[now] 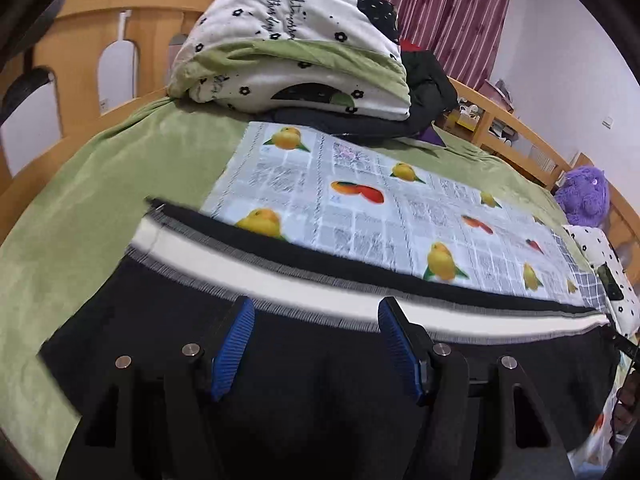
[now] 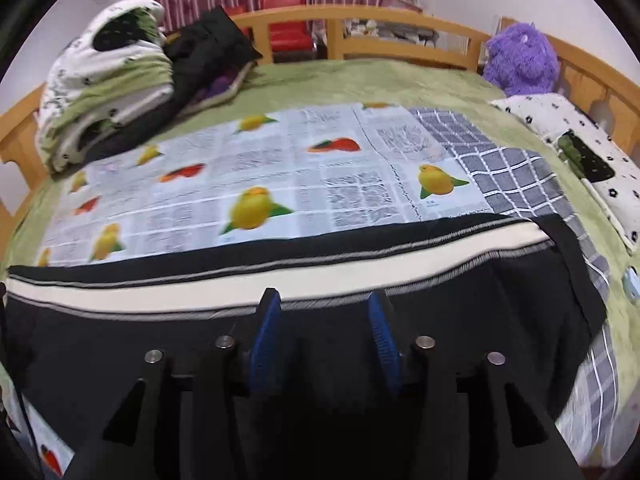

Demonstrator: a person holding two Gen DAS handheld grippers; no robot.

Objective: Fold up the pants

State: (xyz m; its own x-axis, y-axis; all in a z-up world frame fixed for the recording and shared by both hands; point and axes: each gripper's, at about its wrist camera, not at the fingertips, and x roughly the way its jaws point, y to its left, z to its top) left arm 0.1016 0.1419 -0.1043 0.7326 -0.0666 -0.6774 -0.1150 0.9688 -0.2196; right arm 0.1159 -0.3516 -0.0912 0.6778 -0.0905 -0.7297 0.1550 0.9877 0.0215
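One pair of pants (image 2: 320,360) lies lengthwise, left-right.

- A wooden-framed bed (image 2: 400,16) carries everything, covered by a green blanket (image 1: 100,184).
- A fruit-printed sheet (image 2: 280,184) lies flat across the blanket's middle.
- Black pants (image 2: 200,344) with a white side stripe lie over the sheet's near edge.
- A grey checked cloth (image 2: 504,168) sits beside the sheet (partly under the pants).
- A folded quilt (image 1: 288,40) rests on dark clothing (image 1: 424,80) at one end.
- A purple plush toy (image 2: 520,56) and a dotted pillow (image 2: 568,128) sit at the other.
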